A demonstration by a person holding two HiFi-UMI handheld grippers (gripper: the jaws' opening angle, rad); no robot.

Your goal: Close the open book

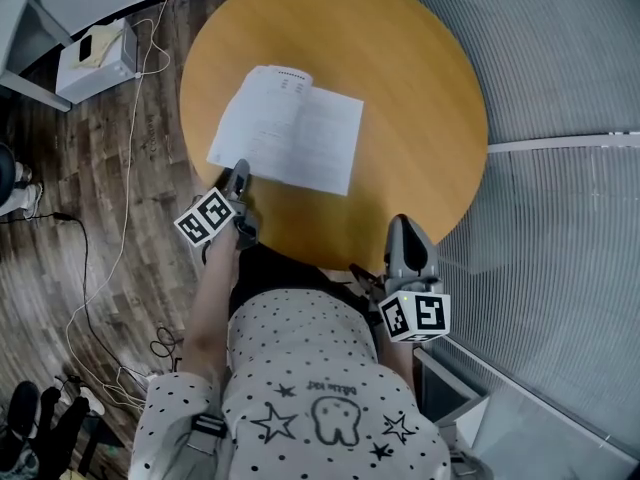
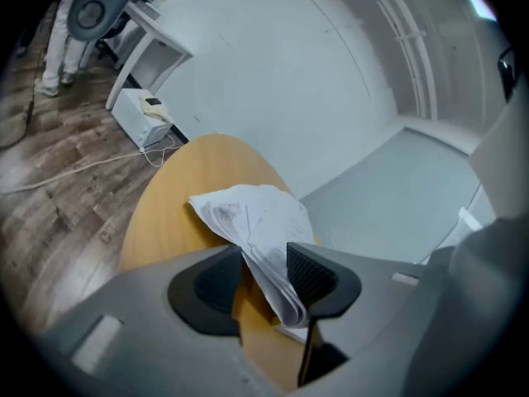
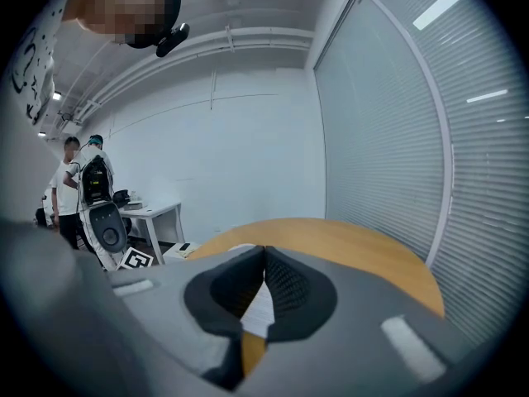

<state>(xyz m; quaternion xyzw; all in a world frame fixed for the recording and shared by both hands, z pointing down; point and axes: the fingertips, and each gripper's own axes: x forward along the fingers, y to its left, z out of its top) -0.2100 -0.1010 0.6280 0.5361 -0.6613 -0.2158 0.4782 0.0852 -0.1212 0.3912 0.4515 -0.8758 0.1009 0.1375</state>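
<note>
The open book [image 1: 290,128] lies with white printed pages up on the round wooden table [image 1: 420,88], left of its middle. My left gripper [image 1: 238,173] is at the book's near left corner. In the left gripper view a lifted sheaf of pages [image 2: 256,217] stands between the jaws of the left gripper [image 2: 264,259], leaning on the right pad [image 2: 310,275]. A gap with bare table [image 2: 165,213] shows beside the left pad. My right gripper [image 1: 402,226] hovers at the table's near edge, right of the book. The jaw tips of the right gripper [image 3: 264,251] touch with nothing between them.
A white box [image 1: 95,60] and loose cables [image 1: 100,268] lie on the wood floor left of the table. Slatted blinds [image 1: 560,58] close off the right side. In the right gripper view, people [image 3: 70,188] stand by a white desk [image 3: 149,217] far off.
</note>
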